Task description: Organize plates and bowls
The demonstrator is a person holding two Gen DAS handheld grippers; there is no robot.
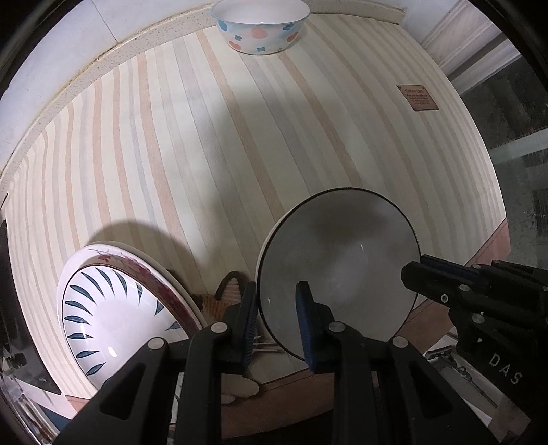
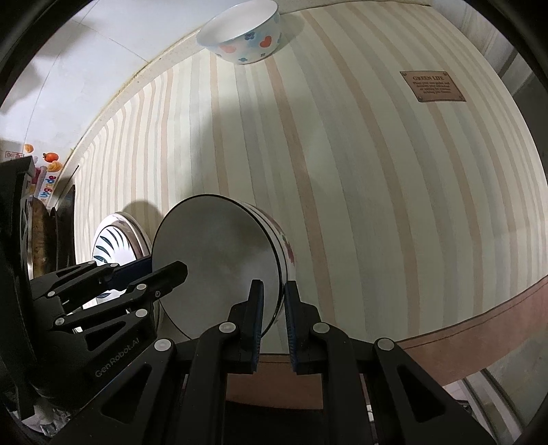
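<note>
My left gripper (image 1: 279, 318) straddles the left rim of the black-rimmed bowl (image 1: 342, 267), one finger outside the wall and one inside; the gap between the pads looks wider than the rim, so I read the tongs as spread around it rather than pinching, though contact on the inner pad is hard to judge. My right gripper (image 2: 274, 315) has its 2 fingers on either side of the same bowl's right rim (image 2: 215, 260), pressed close against the wall, pinching it. The bowl is tilted, its opening turned toward the cameras, and sits near the front edge of the striped tablecloth (image 1: 212, 154), just inside the brown border (image 2: 479, 328). Beside it to the left, near the front left corner, a blue-leaf bowl (image 1: 113, 315) rests inside a floral-rimmed plate (image 1: 150, 270), both tipped up. At the far edge, against the speckled ledge (image 1: 102, 65), stands a flower-patterned bowl (image 1: 260, 27), upright and well apart from the others. A brown label (image 2: 433, 85) lies toward the far right corner of the cloth
</note>
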